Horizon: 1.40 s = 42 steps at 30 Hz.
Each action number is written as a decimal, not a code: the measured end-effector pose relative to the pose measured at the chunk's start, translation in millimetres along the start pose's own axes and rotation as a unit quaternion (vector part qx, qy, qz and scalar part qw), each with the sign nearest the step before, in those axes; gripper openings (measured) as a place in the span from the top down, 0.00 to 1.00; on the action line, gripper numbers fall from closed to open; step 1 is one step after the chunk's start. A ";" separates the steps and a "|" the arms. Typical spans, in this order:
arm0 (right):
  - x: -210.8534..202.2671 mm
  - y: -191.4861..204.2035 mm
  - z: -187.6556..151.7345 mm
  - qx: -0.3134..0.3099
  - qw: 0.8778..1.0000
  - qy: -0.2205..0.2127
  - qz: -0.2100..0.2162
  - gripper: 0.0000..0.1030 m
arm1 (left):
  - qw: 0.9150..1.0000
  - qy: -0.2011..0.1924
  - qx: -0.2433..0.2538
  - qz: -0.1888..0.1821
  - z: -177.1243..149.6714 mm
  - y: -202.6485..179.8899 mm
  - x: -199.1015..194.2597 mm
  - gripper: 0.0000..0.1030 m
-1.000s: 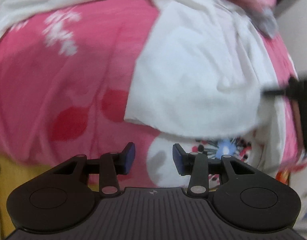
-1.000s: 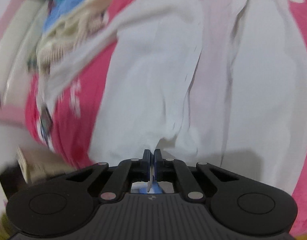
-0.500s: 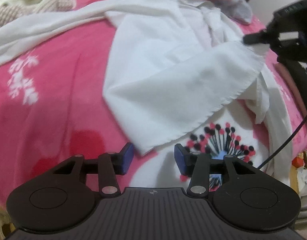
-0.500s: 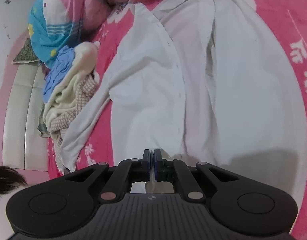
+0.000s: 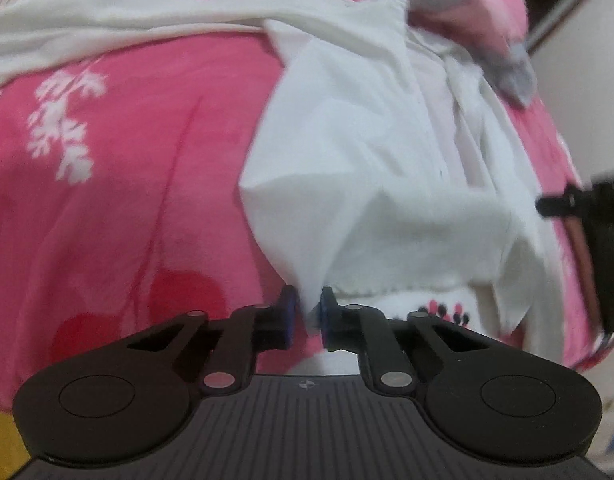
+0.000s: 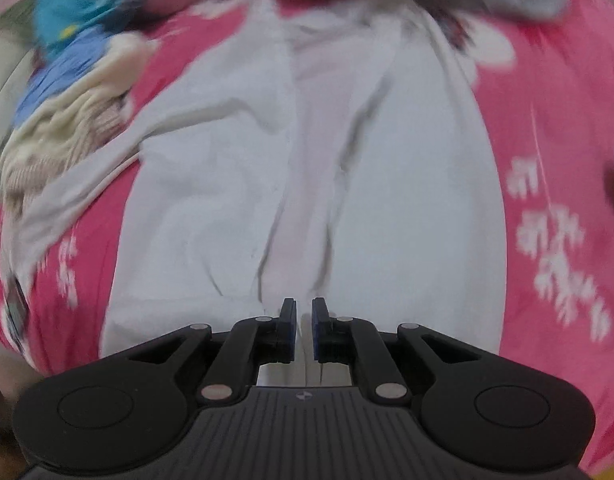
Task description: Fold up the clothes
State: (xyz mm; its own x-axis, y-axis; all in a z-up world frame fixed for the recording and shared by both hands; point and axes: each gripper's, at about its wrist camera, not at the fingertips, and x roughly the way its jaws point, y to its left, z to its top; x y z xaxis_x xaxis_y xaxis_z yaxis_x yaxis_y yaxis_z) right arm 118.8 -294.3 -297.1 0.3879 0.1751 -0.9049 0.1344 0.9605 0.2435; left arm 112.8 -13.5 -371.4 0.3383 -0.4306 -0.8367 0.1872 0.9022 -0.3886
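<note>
While the white shirt [image 6: 307, 184] is lying spread, unfolded, across mid-frame on the pink bed [image 5: 119, 184], the left hand-held gripper [image 5: 305, 312] is pinching its corner; the right hand-held gripper [image 6: 303, 320], barely parted, is sitting over its hem, grip uncertain.

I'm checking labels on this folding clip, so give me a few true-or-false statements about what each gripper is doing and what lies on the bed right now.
1. The left gripper has a corner of the white shirt between its fingers. True.
2. The shirt lies on a plain blue sheet. False: it lies on a pink blanket with white prints.
3. The right gripper is spread wide. False: its fingers stand close together with white cloth between them.
4. A heap of other clothes lies at the upper left in the right wrist view. True.
5. The shirt is already folded into a neat square. False: it lies spread out and creased.
</note>
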 end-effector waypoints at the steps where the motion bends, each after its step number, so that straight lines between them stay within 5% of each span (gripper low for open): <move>1: 0.6 9.7 -5.0 -0.034 0.999 -0.002 0.000 0.91 | 1.000 -0.001 -0.016 -0.008 2.8 4.5 -2.7 0.95; 3: 2.7 29.2 -15.8 -0.101 0.995 -0.005 0.001 0.85 | 0.998 -0.006 -0.047 -0.027 10.1 12.3 -8.6 0.97; 6: 5.8 58.4 -32.0 -0.201 0.980 -0.009 0.001 0.61 | 0.996 -0.014 -0.084 -0.042 19.7 22.1 -18.7 1.00; 11: 11.0 107.1 -59.1 -0.362 0.932 -0.016 0.002 0.60 | 0.994 -0.002 -0.105 -0.043 27.4 32.2 -31.3 1.00; 14: 10.4 116.7 -65.2 -0.371 0.928 -0.009 0.037 0.60 | 0.989 0.010 -0.137 -0.057 28.5 40.8 -33.6 1.00; 20: 23.6 155.5 -83.7 -0.441 0.895 -0.014 0.068 0.58 | 0.987 0.018 -0.144 -0.072 36.7 42.7 -28.6 1.00; 27: 61.2 141.5 -65.1 -0.409 0.911 0.006 0.044 0.73 | 0.988 0.035 -0.131 -0.074 30.1 47.1 -18.5 0.99; 31: 74.9 128.7 -53.1 -0.386 0.922 0.018 0.036 0.74 | 0.991 0.051 -0.114 -0.055 18.6 47.0 -13.7 0.65; 35: 77.1 125.3 -48.1 -0.385 0.922 0.018 0.036 0.74 | 0.994 0.070 -0.081 -0.038 6.5 37.2 -5.9 0.58; 39: 78.4 124.6 -46.6 -0.388 0.921 0.019 0.035 0.74 | 0.996 0.054 -0.069 -0.016 -1.0 27.6 2.0 0.60; 41: 79.0 123.5 -45.7 -0.387 0.921 0.020 0.034 0.74 | 0.996 0.043 -0.073 -0.002 -2.3 25.6 2.7 0.90; 42: 79.5 122.7 -45.3 -0.386 0.922 0.021 0.034 0.74 | 0.996 0.039 -0.077 0.005 -2.9 25.0 2.6 0.97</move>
State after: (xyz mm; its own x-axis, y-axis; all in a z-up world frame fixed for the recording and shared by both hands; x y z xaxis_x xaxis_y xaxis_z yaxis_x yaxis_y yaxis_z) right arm 124.9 -152.8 -355.0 0.3332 0.2334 -0.9135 -0.5837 0.8119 -0.0055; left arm 115.7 8.0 -384.4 0.2658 -0.4234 -0.8661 0.0374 0.9022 -0.4296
